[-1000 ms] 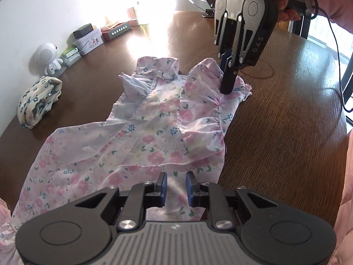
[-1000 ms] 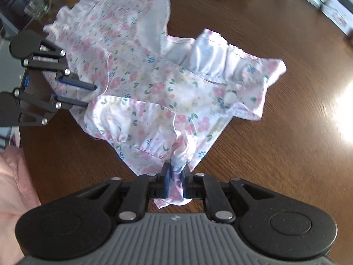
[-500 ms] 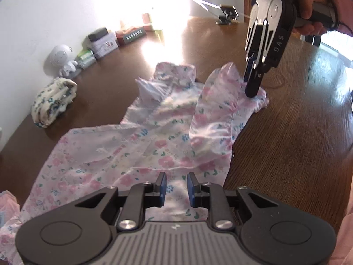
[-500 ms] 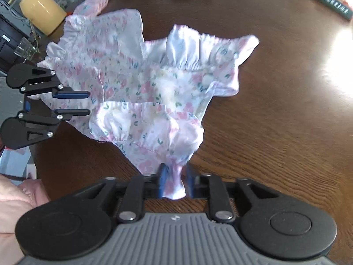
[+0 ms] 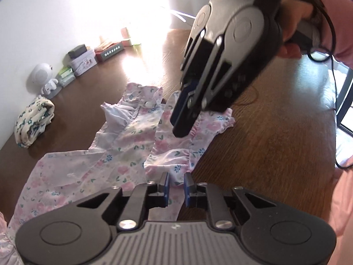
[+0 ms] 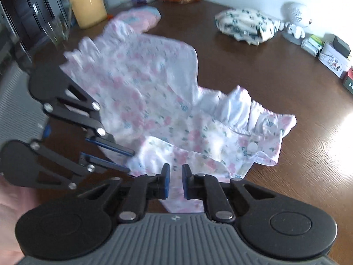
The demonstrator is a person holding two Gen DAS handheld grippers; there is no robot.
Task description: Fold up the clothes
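Over the brown table (image 5: 275, 154) lies the floral dress (image 5: 123, 154), its near side folded inward. Left claw (image 5: 175, 190) hovers low at six o'clock, fingers parted, empty. Right claw (image 6: 175, 184), tilted downward, is likewise parted and holds nothing.

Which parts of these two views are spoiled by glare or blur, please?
Left wrist view: window glare blows out the far wall and table; the near right gripper looks soft. Right wrist view: the floral garment and left gripper are smeared; the tabletop at right glints.
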